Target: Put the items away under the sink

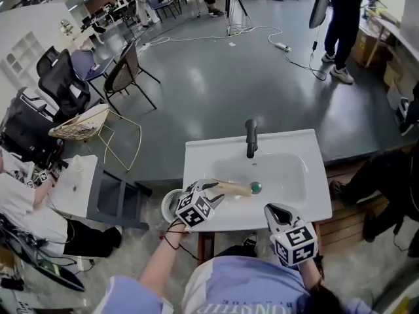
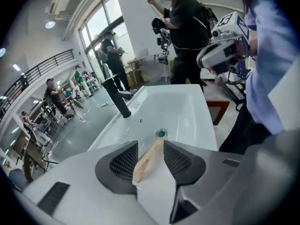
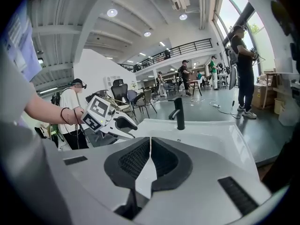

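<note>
Left gripper [image 1: 213, 187] sits over the near left rim of the sink [image 1: 319, 188], jaws well apart, and the wooden stick [image 1: 234, 188] lies between them with a gap showing beside it, so the pads aren't pinching it. The stick rests in the basin, its far end just beside the green drain [image 1: 255, 188]. Right gripper [image 1: 275, 209] hovers at the near right rim, jaws pressed together on nothing (only a hairline between the pads). Room to move: the basin's right half is bare, and the black faucet [image 1: 251, 138] stands upright at the far edge, well apart from both claws. Materials now: the stick is pale, smooth wood, slim and straight. The basin is glossy white with rounded corners and a flat rim, and the pads are matte black and ribbed. Beyond the far edge a grey polished floor [image 1: 216, 77] spreads out, with black chairs [image 1: 124, 77] far left and a person [image 1: 344, 25] standing far right.
</note>
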`<state>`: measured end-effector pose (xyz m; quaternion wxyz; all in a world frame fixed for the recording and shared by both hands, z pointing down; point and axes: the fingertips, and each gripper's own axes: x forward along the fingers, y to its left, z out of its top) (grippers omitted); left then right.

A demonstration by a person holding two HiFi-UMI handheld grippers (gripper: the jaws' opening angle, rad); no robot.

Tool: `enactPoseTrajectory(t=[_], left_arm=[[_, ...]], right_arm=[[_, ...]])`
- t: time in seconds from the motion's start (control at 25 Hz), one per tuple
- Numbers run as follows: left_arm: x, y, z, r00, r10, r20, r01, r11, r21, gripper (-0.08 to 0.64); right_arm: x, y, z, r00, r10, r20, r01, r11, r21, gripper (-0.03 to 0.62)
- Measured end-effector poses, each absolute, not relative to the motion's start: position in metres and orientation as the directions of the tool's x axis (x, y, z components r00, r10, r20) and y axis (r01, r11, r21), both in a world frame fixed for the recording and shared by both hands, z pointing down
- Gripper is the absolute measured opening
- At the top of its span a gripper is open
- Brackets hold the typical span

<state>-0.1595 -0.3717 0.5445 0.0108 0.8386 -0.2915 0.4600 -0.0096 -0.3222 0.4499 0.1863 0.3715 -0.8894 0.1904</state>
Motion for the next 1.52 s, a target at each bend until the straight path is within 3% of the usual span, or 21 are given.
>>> enactPoseTrajectory(t=[0.24,0.64,0.92,1.12,1.52], left_arm=[[-0.157,-0.394,0.593,0.384,-0.346,0.856,-0.368,-0.908,-0.202,0.166],[-0.165,-0.405,0.659,0.211,-0.156,0.965,-0.155,-0.980,-0.124,0.186],[-0.175,-0.407,0.678,0.164,-0.116,0.980,-0.185,-0.979,-0.085,0.182],[-0.178,-0.414,0.679,0.181,-0.147,0.972,-0.259,-0.961,-0.097,0.093],[-0.168,-0.399,0.660,0.266,-0.194,0.944,-0.351,-0.932,-0.093,0.041]], right_arm=[[-0.002,-0.338,0.463,-0.604,-0.615,0.507,-0.774,0.604,-0.189,0.025],[0.009,-0.350,0.477,-0.539,-0.646,0.540,-0.826,0.531,-0.188,0.025],[0.013,-0.349,0.478,-0.511,-0.654,0.558,-0.844,0.503,-0.185,0.025],[0.014,-0.349,0.482,-0.501,-0.657,0.563,-0.851,0.492,-0.183,0.025],[0.006,-0.341,0.483,-0.525,-0.636,0.566,-0.832,0.523,-0.184,0.025]])
